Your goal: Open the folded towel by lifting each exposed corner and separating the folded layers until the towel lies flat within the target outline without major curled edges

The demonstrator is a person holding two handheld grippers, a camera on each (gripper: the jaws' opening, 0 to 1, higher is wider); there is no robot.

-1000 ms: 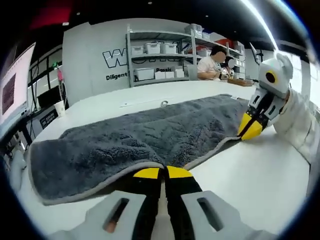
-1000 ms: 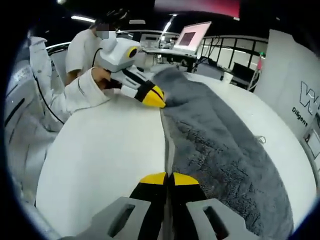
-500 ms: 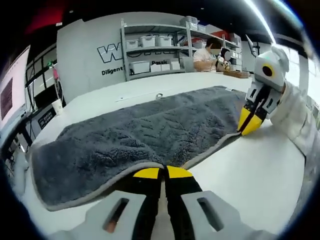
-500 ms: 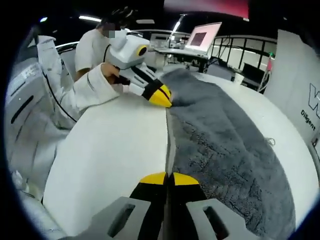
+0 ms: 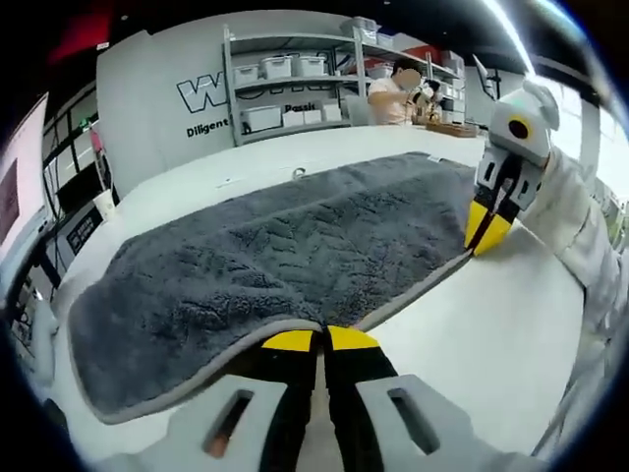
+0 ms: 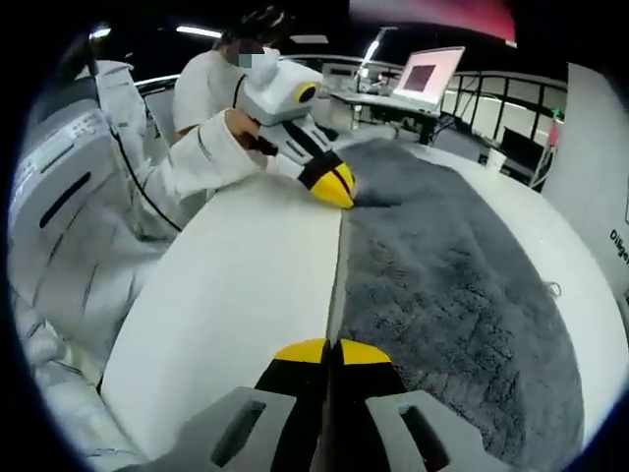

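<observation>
In the left gripper view, the left gripper (image 5: 320,339) is seen at the bottom with its yellow-tipped jaws brought together, no gap being visible between them, and the pale hem of the grey towel (image 5: 285,251) is pinched at their tips. The towel is spread long and low across the white surface (image 5: 491,334), its piped near edge running from the left gripper toward the right gripper (image 5: 487,229), which enters from the right side of this view. The right gripper's yellow tips are set against the towel's near edge at the far corner, and they look closed on it, though the contact itself is small. A white sleeve (image 5: 580,221) is seen behind that gripper. Beyond the towel, a shelving unit (image 5: 314,84) with white bins is set against a grey wall, and a paper cup (image 5: 104,205) stands near the towel's left end. In the right gripper view, the right gripper (image 6: 322,346) is seen at the bottom with its jaws pressed together, and the towel (image 6: 442,295) hem is caught at their tips. The towel's straight edge runs away from these jaws along the surface (image 6: 236,295) to the left gripper (image 6: 338,187), whose closed yellow tips are laid on the towel's edge at the far corner. The left gripper is held by a hand (image 6: 241,128) in a white sleeve, and a laptop (image 6: 428,74) is seen beyond the towel's far end.
</observation>
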